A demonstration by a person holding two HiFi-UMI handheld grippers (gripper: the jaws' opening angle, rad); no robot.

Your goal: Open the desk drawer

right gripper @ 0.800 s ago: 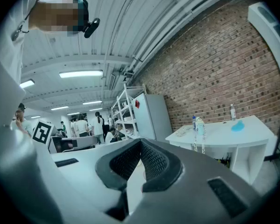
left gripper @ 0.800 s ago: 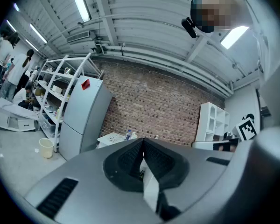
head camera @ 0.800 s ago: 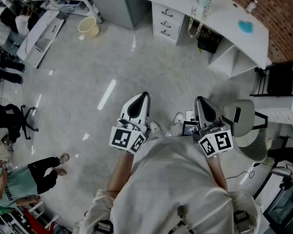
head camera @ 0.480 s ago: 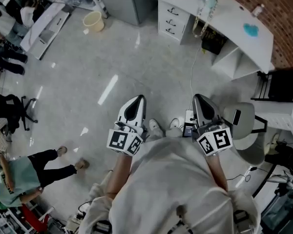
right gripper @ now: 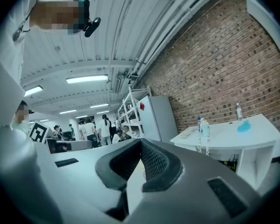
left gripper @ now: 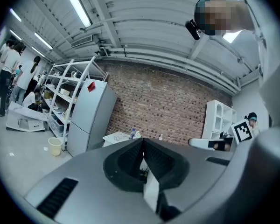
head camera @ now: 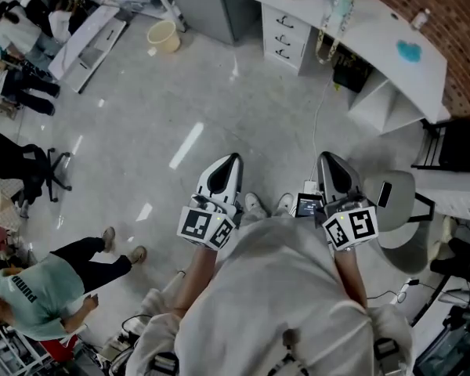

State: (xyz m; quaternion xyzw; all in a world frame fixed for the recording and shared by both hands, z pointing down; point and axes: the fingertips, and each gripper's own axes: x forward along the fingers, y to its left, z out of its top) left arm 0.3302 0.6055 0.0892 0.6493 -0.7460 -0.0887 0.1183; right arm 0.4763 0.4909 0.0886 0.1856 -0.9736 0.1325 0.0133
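The desk drawers (head camera: 285,33), a stack of three with dark handles, sit shut in the left end of the white desk (head camera: 380,37), well ahead of both grippers and roughly between their lines. The right gripper (head camera: 332,169) is clenched with nothing between its jaws. The left gripper (head camera: 224,171) beside it is clenched and empty too. A yellow bucket (head camera: 163,35) stands well ahead of the left gripper, and a grey chair (head camera: 395,208) is just right of the right one.

Shiny grey floor (head camera: 180,92) with scattered furniture
A yellow bucket (head camera: 164,36) stands near a grey fridge (head camera: 229,5); a black office chair (head camera: 27,171) sits at left, a person in a green shirt (head camera: 35,298) below it, a brick wall (head camera: 454,14) at top right.
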